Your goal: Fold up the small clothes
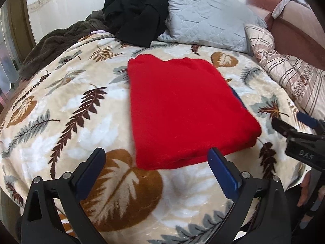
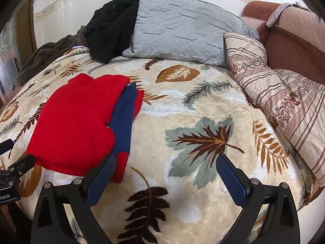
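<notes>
Seen from the left wrist: one red garment (image 1: 182,111) folded into a neat rectangle on the leaf-patterned blanket (image 1: 71,122), long axis running from near edge toward the pillows, tilted a little leftward at the far end; only a sliver of blue (image 1: 237,99) peeking out along its right edge. Seen from the right wrist: that blue revealed as a broad navy band (image 2: 124,120) lying between red layers along the garment's right side, with a red tip at the near end, just touching or behind the left finger of the right gripper (image 2: 165,167), hard to tell which. Left gripper (image 1: 156,158) spread wide, holding nothing, its right finger (image 1: 221,168) at the garment's near right corner, contact unclear. Right gripper likewise splayed wide and empty, poised over bare blanket to the garment's right; also visible at the right edge of the left view (image 1: 294,130). Beyond the garment, counted: one grey quilted pillow (image 1: 207,18), one black heap of clothing (image 1: 138,10), one brown fleece throw (image 1: 54,44), one striped floral quilt (image 2: 280,93), and a reddish-brown sofa (image 2: 294,40) shown more fully from the right wrist
</notes>
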Available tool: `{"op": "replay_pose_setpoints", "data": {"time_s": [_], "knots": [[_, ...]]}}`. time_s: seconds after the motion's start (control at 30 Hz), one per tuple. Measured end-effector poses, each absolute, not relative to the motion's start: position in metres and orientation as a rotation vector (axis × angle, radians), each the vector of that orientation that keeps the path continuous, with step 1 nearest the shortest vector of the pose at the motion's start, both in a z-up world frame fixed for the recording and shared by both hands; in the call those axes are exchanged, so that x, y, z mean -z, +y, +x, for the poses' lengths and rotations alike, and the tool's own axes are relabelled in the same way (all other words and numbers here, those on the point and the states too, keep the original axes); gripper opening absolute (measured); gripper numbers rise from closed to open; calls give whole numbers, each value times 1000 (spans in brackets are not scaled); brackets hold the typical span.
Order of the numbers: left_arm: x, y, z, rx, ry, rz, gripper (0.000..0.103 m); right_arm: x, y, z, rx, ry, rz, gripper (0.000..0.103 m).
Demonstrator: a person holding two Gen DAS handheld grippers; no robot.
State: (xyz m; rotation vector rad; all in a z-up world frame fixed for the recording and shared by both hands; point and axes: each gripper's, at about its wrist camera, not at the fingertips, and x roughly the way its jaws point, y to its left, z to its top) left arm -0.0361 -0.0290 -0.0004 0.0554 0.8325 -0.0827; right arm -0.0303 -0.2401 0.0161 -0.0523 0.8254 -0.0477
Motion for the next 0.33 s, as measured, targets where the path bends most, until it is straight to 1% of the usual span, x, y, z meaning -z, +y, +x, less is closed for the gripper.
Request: {"op": "replay_pose_setpoints", "data": {"time_s": [0.33], "knots": [[-6,-32,-39,64,834,67,101,-23,-243,-29,55,834,-37,103]]}}
